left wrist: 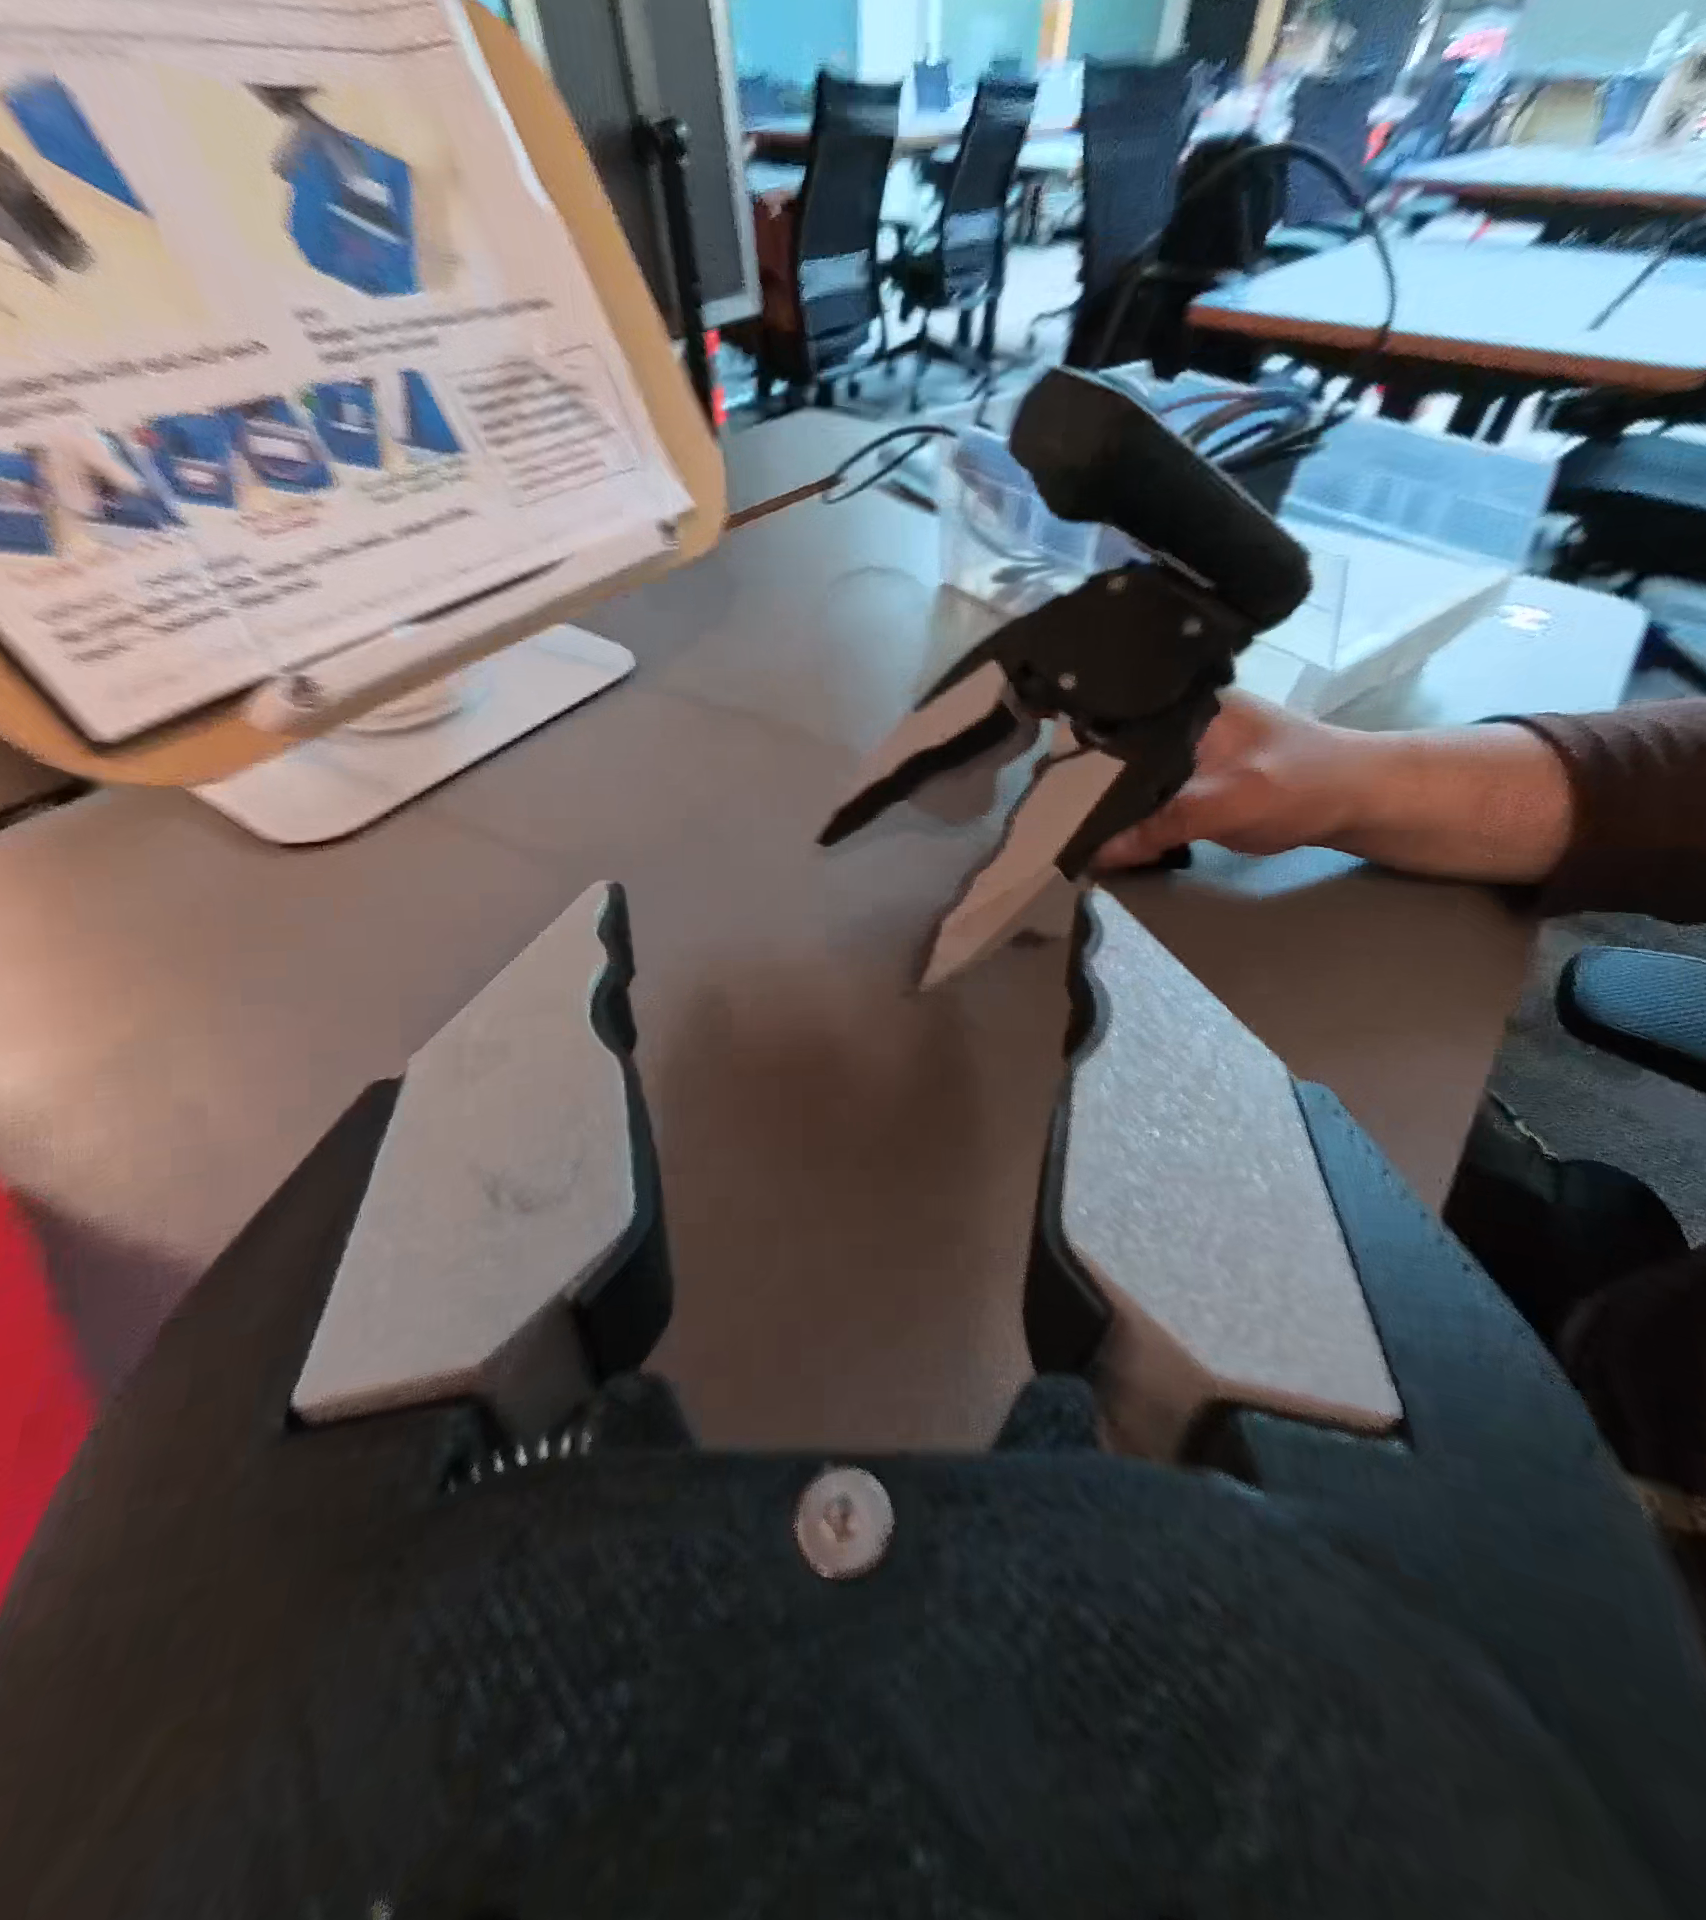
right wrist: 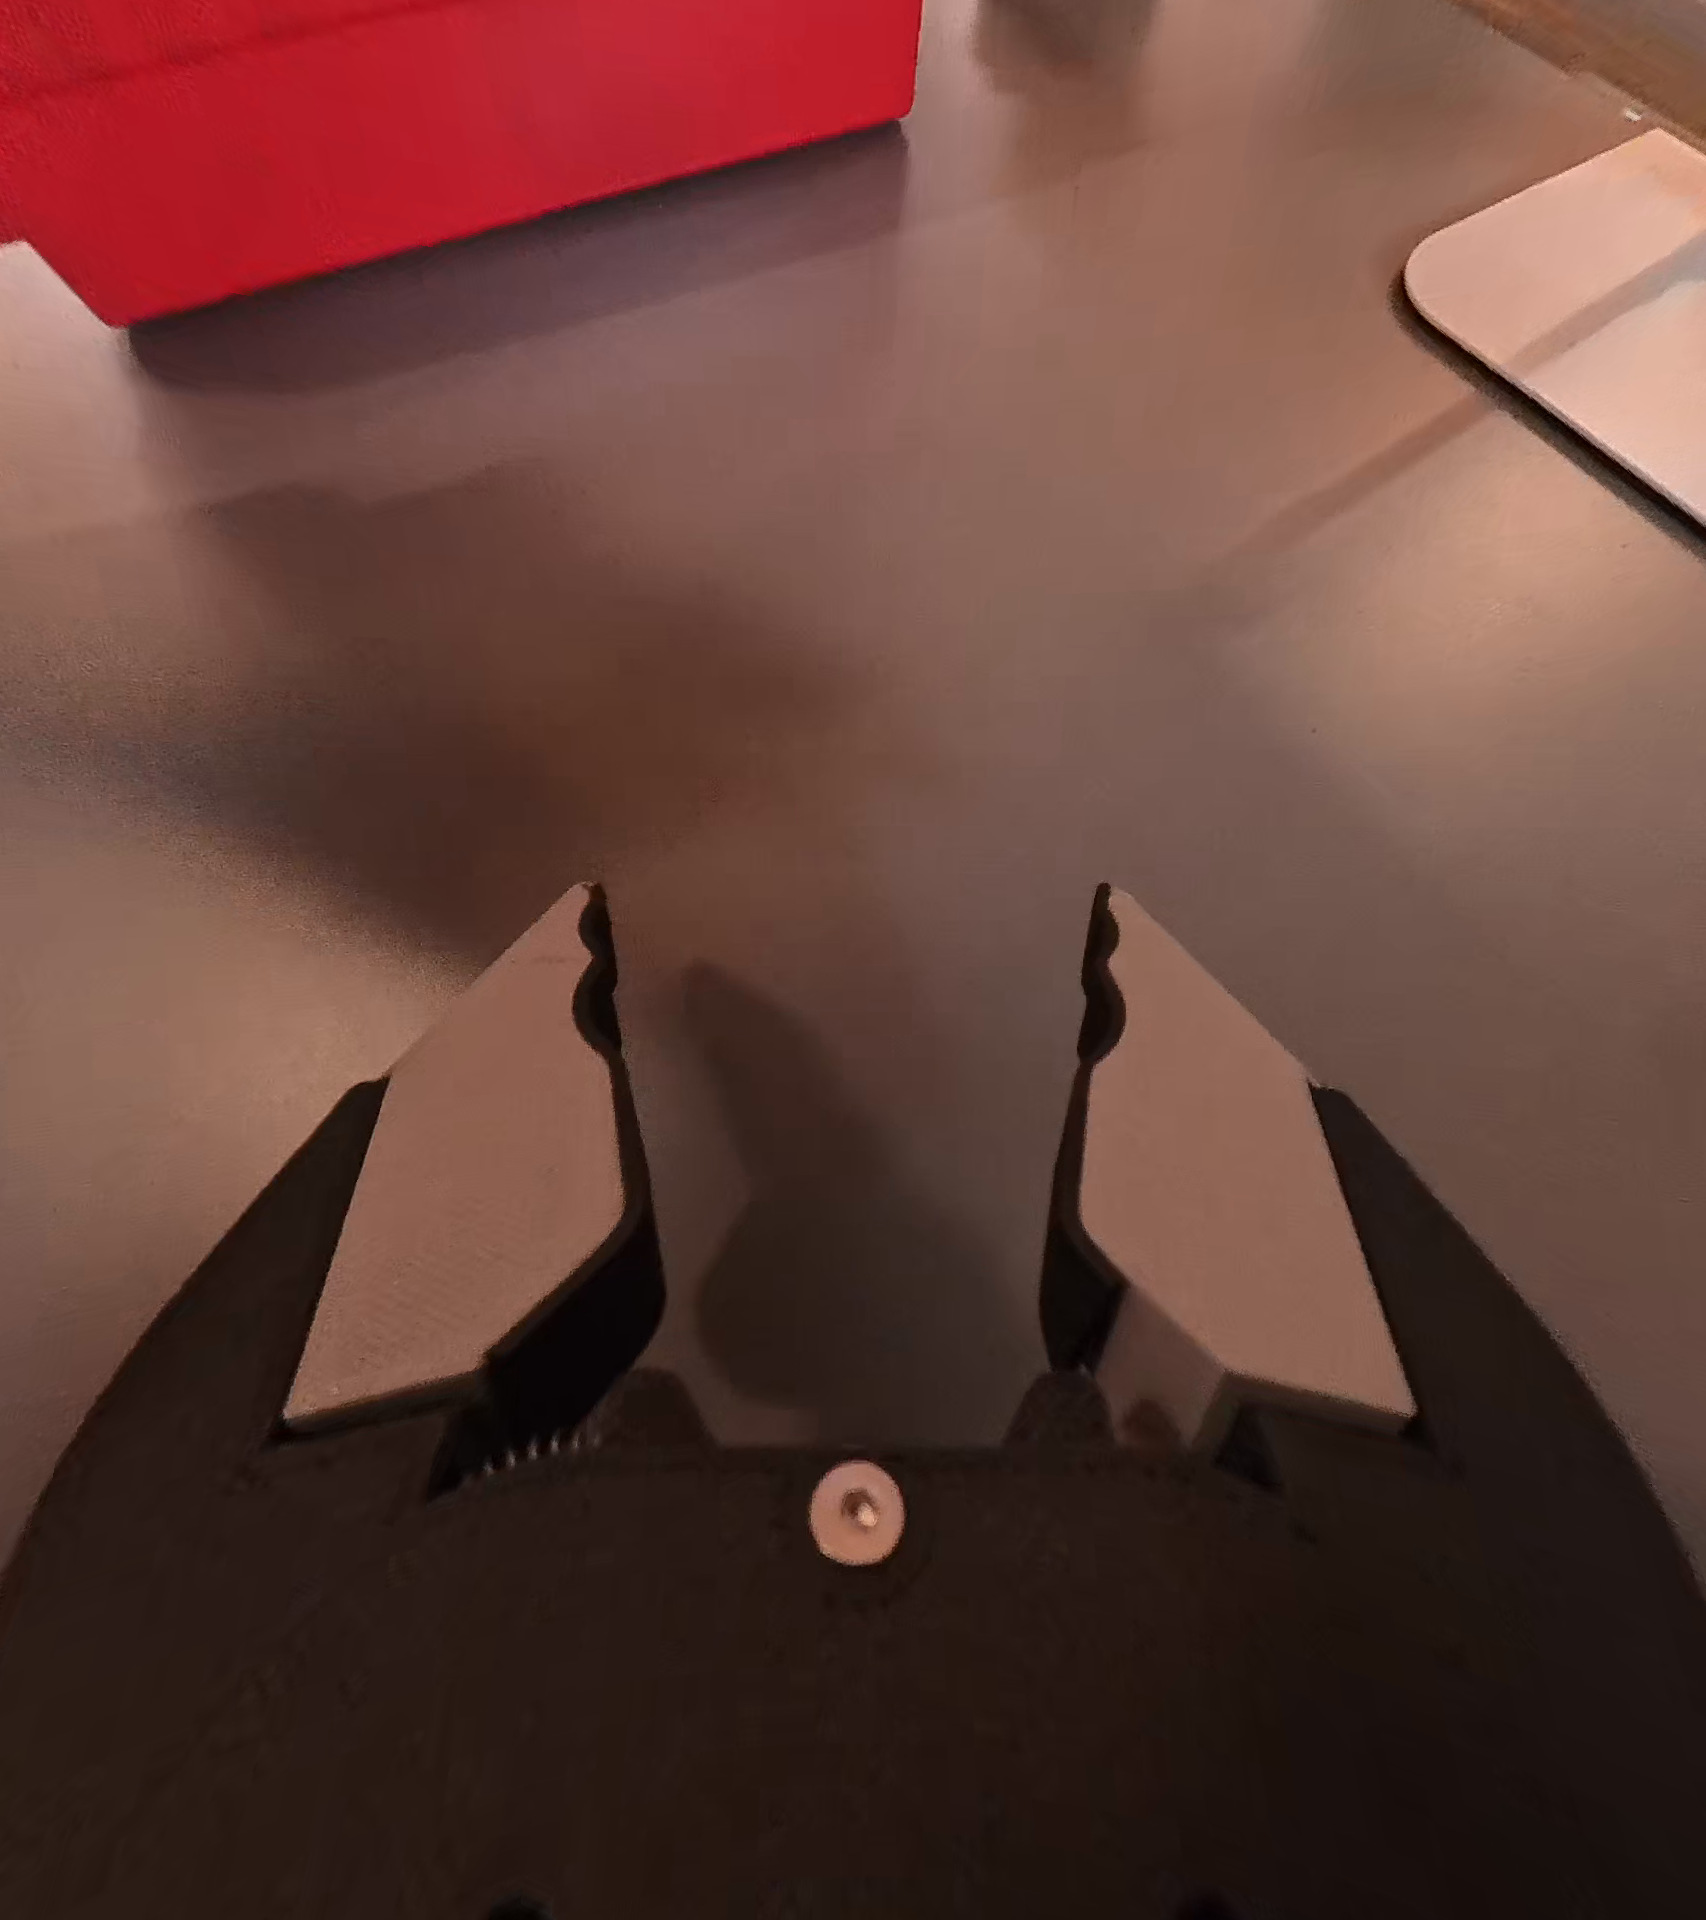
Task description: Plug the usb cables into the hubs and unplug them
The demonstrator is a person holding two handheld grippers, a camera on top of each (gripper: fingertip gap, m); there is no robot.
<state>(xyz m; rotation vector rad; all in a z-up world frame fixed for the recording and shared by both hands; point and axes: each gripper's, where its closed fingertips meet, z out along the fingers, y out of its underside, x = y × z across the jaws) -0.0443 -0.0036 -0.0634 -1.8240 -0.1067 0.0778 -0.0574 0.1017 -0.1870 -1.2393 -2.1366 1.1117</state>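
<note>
USB cables and hubs: none clearly in either view. Only candidates are thin dark cables (left wrist: 880, 457) trailing by a clear plastic container (left wrist: 1025, 509) at the far side of the table (left wrist: 776, 644), too small and blurred to identify. No hub visible.

Judgement: if those are the task's cables, they lie ahead and up-right of the left gripper (left wrist: 854, 935), past the right gripper (left wrist: 916, 904), which looks the nearer of the two. Long axis cannot be told.

Left gripper: jaws wide apart, nothing between them, bare tabletop below. Right gripper (right wrist: 849, 925): same, spread wide and empty, low over the table. A hand (left wrist: 1244, 779) grips its handle.

Outward: red box (right wrist: 475, 135) ahead-left of the right gripper; grey stand base (right wrist: 1597, 343) ahead-right, carrying a tilted board with printed sheets (left wrist: 236, 343).

Hidden: box contents, container contents. Motion blur throughout.
</note>
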